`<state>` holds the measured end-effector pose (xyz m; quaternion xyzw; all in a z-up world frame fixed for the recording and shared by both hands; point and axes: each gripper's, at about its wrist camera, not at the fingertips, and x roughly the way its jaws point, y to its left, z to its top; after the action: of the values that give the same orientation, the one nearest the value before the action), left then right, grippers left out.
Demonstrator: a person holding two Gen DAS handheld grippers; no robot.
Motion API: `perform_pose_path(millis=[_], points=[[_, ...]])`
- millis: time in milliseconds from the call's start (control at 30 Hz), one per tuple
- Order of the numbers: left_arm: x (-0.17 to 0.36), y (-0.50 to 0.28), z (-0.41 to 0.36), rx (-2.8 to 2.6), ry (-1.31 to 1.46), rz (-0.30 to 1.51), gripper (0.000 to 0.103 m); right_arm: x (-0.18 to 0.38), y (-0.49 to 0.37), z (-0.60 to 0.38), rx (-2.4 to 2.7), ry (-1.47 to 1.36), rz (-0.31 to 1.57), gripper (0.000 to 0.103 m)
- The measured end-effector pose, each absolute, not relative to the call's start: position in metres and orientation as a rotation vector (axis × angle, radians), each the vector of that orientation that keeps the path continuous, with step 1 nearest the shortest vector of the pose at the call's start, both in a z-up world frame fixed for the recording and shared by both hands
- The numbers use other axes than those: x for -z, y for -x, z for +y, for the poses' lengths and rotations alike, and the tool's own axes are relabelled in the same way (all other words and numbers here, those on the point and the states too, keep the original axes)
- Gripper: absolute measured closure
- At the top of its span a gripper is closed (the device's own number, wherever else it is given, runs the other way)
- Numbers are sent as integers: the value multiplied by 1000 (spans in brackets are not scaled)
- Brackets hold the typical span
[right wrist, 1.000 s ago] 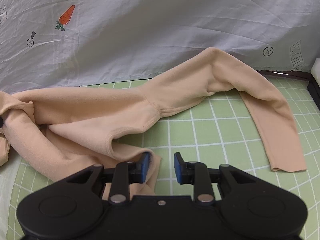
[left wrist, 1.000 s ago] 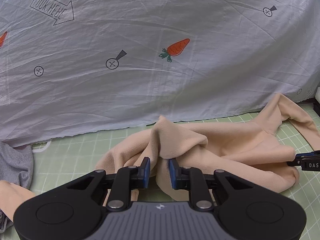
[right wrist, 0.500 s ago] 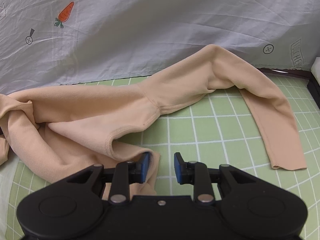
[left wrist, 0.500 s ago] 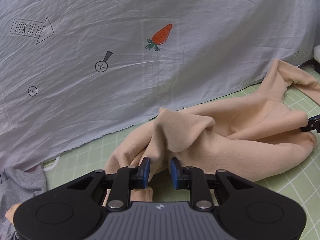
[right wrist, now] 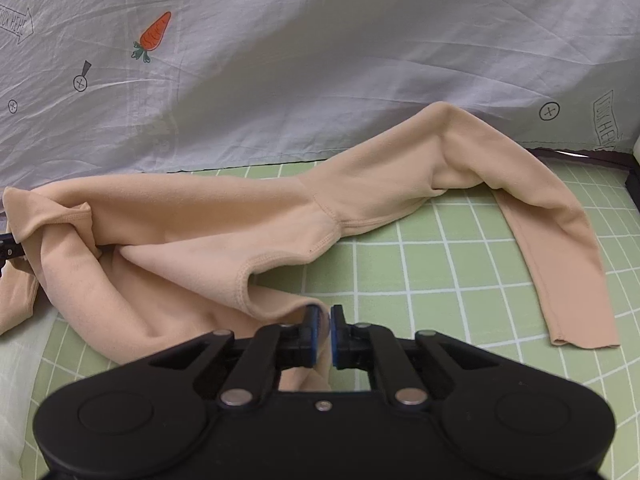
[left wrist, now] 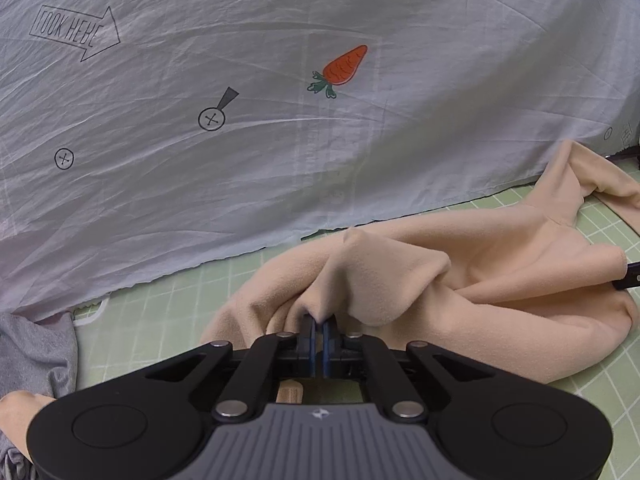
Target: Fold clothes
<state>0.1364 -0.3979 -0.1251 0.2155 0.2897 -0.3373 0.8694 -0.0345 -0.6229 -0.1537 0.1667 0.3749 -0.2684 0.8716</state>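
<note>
A beige long-sleeved top (left wrist: 460,276) lies crumpled on the green grid mat (left wrist: 168,312). My left gripper (left wrist: 319,326) is shut on a raised fold of the beige top near its left end. In the right wrist view the beige top (right wrist: 224,228) spreads across the mat (right wrist: 440,276), one sleeve (right wrist: 560,248) trailing to the right. My right gripper (right wrist: 325,320) is shut on the top's hem at the front edge. The right gripper's tip (left wrist: 628,280) shows at the right edge of the left wrist view.
A white printed sheet (left wrist: 280,120) with a carrot (left wrist: 340,68) hangs behind the mat; it also shows in the right wrist view (right wrist: 320,60). A grey garment (left wrist: 32,360) lies at the left. A white cloth (right wrist: 16,380) covers the mat's near left corner.
Both grippers have closed: the left on the raised fold, the right on the hem. The left gripper moved forward into the fabric.
</note>
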Motion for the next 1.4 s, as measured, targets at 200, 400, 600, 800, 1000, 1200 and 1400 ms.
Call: perform_pose_path(millis=[200,400,600,800,1000,1200,1400], points=[[92,-106,-365,704,-341,622,102,124,66,-614,574,-344,716,103],[65,-51,-313,685,-219,643,103,100,114,-594,598,-361,658,103],[60,-2,-261,621,-109,698,103,111,141,-572,570,-373,711,102],[83,18,-226,495,-69,811,103,124,145,-555,529,-352,759,94],[99,12,-237,498,-116,862,91,131,125,-553,521,-314,782,70],[121,-11,-289,547,-283,880,57,143,95,-562,510,-274,814,63],[144,-46,-325,539,-367,892,37,161,60,-576,509,-203,856,61]])
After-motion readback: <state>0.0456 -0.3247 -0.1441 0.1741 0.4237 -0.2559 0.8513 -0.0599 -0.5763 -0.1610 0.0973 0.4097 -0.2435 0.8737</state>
